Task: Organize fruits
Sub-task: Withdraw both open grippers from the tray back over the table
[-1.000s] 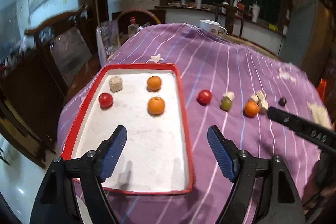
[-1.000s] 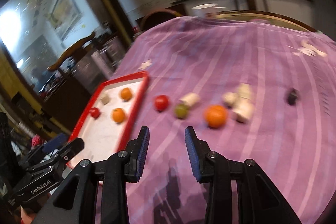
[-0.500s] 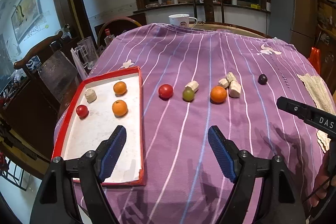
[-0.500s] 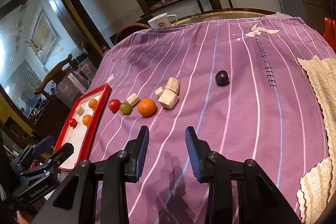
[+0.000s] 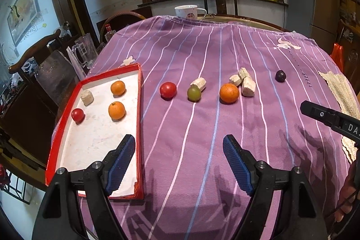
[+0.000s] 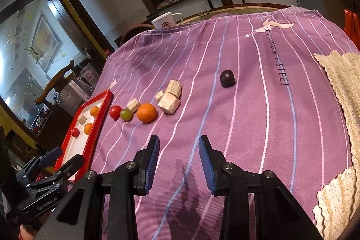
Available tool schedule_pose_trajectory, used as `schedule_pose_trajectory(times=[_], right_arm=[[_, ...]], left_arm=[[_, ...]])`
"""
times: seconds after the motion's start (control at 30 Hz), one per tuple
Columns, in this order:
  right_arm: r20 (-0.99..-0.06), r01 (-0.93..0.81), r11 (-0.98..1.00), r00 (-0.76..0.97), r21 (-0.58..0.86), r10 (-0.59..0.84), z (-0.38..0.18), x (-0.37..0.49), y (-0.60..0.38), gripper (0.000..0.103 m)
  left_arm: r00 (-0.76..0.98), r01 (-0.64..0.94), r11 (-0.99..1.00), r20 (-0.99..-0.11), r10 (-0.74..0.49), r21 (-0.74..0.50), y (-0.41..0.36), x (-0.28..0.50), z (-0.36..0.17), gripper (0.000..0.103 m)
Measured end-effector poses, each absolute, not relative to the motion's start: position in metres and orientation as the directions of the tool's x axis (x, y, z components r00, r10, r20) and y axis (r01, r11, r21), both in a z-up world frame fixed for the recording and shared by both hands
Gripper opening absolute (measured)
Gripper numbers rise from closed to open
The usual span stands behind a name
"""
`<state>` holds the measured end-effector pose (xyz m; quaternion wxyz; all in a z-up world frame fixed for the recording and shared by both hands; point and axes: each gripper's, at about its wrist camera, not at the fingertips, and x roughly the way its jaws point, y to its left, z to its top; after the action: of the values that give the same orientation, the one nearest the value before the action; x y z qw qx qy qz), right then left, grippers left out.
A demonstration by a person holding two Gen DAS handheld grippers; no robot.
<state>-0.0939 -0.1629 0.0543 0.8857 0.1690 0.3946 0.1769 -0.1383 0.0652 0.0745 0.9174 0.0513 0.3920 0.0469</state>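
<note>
A red-rimmed white tray [image 5: 65,125] on the purple striped cloth holds two oranges [image 5: 116,110], a red tomato [image 5: 77,114] and a beige chunk [image 5: 87,97]. On the cloth to its right lie a red tomato [image 5: 168,89], a green grape [image 5: 194,93], an orange [image 5: 229,93], several beige chunks [image 5: 248,87] and a dark plum [image 5: 280,76]. They also show in the right wrist view: orange [image 6: 146,113], plum [image 6: 227,78]. My left gripper [image 5: 178,163] is open and empty above the tray's near right edge. My right gripper [image 6: 178,161] is open and empty, well short of the fruit.
A white mug [image 5: 186,11] stands at the table's far edge. A cream knitted mat [image 6: 337,91] lies at the right edge. A glass mug [image 5: 84,52] and wooden chairs [image 5: 33,55] stand left of the table.
Both grippers have swung right and pulled back, so the tray sits further left in view. Both grippers stayed open and empty. No fruit has moved.
</note>
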Motion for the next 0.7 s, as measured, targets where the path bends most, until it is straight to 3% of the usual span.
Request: schedule_pose_trajectory(times=[0.33, 0.7], right_arm=[[-0.679, -0.178, 0.908, 0.613, 0.378, 0.403, 0.059, -0.077, -0.171, 0.040], [-0.737, -0.113, 0.954, 0.612, 0.278, 0.287, 0.053, -0.016, -0.196, 0.040]], left_arm=[[0.650, -0.038, 0.999, -0.758, 0.054, 0.038, 0.084, -0.113, 0.060, 0.080], [0.603, 0.086, 0.985, -0.780, -0.168, -0.146, 0.065, -0.052, 0.048, 0.080]])
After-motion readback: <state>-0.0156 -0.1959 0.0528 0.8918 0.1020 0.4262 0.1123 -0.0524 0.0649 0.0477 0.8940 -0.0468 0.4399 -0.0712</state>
